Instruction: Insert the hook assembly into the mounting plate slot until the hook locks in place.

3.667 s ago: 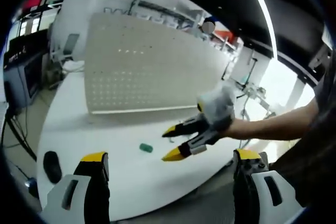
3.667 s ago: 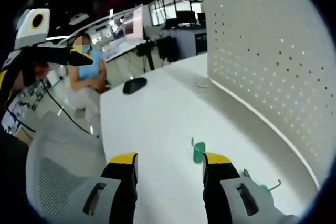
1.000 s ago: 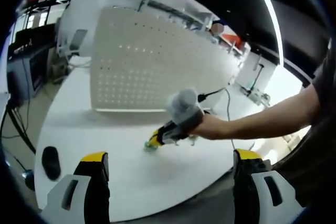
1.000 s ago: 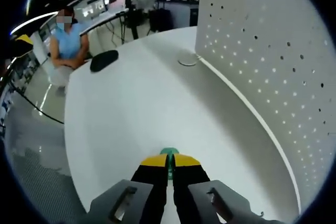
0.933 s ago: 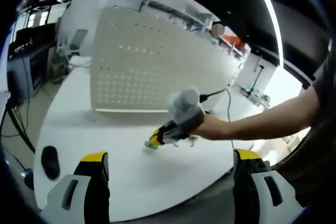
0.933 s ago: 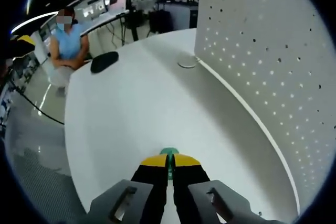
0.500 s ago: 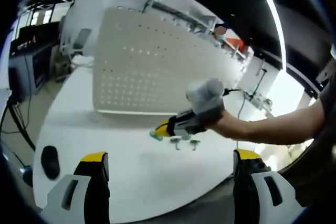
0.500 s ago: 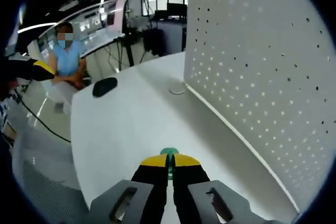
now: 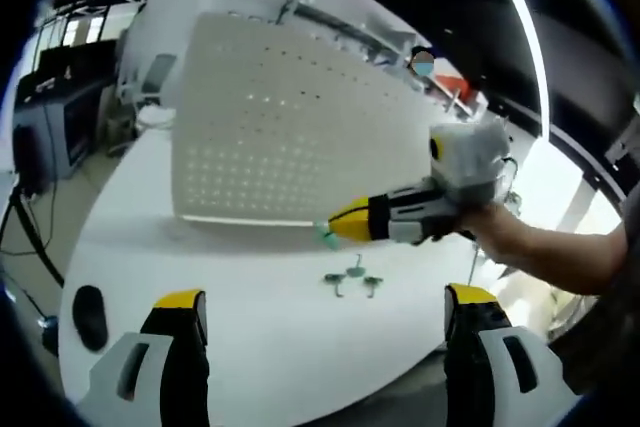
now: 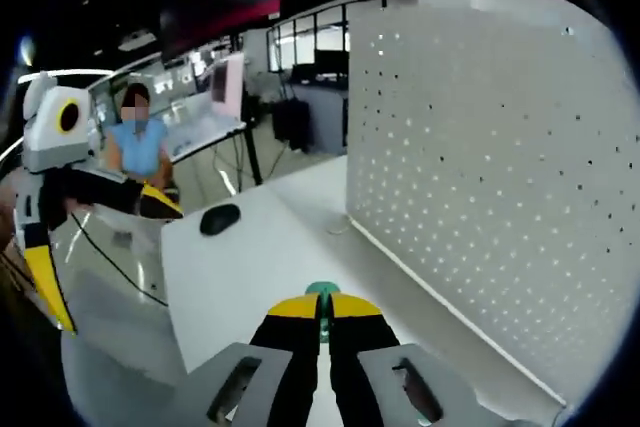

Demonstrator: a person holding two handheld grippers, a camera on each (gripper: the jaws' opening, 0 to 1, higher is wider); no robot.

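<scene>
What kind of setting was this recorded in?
Probably an open-plan office or lab: a round white table with a pegboard panel standing on it, desks with monitors behind, and a seated person.

We see a white table (image 9: 240, 337) with a rounded edge, its top smooth and mostly bare. A white perforated panel (image 9: 280, 137) stands upright on it, running along the far side in the left gripper view; its lower edge meets the tabletop in a straight line. In front of the panel, near the middle of the table, lie a few small green hook parts (image 9: 352, 279), close together and apart from the panel. A black computer mouse (image 9: 88, 315) rests near the table's left edge. In the right gripper view, we see the mouse (image 10: 219, 218) again, and beside the panel's foot a small round white object (image 10: 336, 227), too small to identify.
</scene>
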